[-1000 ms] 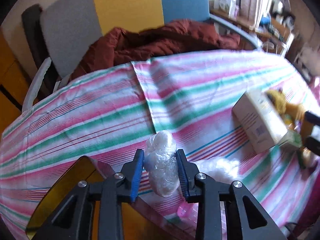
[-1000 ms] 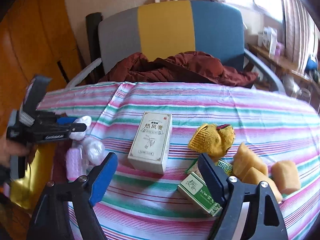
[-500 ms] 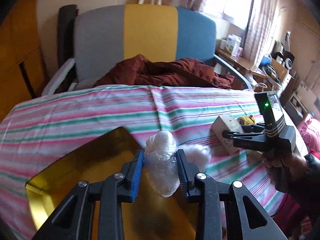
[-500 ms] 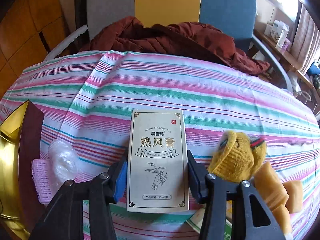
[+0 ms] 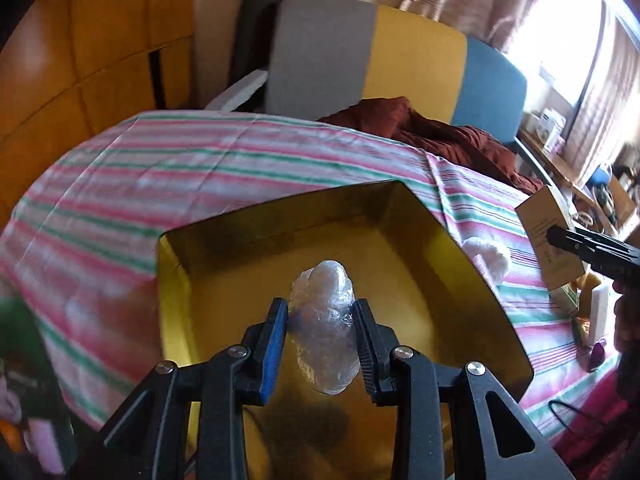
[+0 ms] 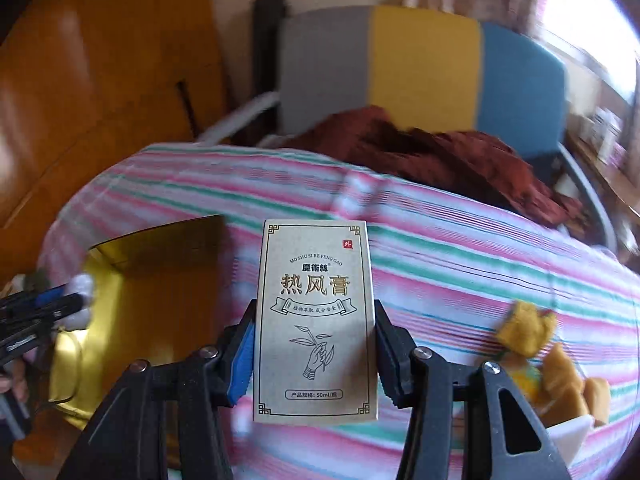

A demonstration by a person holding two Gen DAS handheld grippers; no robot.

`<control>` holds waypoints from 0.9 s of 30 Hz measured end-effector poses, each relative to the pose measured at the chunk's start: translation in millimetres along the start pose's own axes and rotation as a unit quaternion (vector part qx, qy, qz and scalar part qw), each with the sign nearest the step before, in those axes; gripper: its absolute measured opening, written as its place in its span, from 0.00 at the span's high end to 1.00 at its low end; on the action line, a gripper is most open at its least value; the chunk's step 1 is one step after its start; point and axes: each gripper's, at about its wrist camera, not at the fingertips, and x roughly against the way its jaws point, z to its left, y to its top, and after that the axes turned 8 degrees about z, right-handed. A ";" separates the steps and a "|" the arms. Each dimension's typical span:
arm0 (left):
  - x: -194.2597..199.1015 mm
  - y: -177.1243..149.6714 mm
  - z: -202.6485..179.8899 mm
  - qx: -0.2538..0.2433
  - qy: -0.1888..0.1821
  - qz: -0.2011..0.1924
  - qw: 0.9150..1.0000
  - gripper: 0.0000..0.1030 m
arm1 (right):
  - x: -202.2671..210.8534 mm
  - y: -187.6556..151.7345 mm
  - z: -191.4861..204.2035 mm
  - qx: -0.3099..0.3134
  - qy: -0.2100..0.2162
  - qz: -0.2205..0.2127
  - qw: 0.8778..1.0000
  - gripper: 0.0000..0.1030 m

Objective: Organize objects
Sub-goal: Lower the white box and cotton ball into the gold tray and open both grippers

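Here, left fingers (image 5: 320,334) pinch a crinkly clear bag (image 5: 326,330), seemingly plastic; right fingers (image 6: 316,354) clamp a beige box (image 6: 316,320).

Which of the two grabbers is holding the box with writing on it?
The right gripper. Its jaws pinch the beige printed box, while the left gripper squeezes a crinkly clear plastic bundle over the gold tray.

glossy gold tray (image 5: 472,280); crinkly clear plastic bundle (image 5: 325,320); matt card box (image 6: 316,320); striped woven tablecloth (image 6: 460,264).

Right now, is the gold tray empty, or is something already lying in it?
Empty, as far as it shows: the gold tray has bare floor. The plastic-wrapped bundle is above it, pinched in the left gripper.
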 end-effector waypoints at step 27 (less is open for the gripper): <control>88.5 -72.2 49.5 0.072 -0.048 -0.037 0.996 0.66 | -87.4 26.6 158.6 0.093 0.016 0.060 0.994 0.47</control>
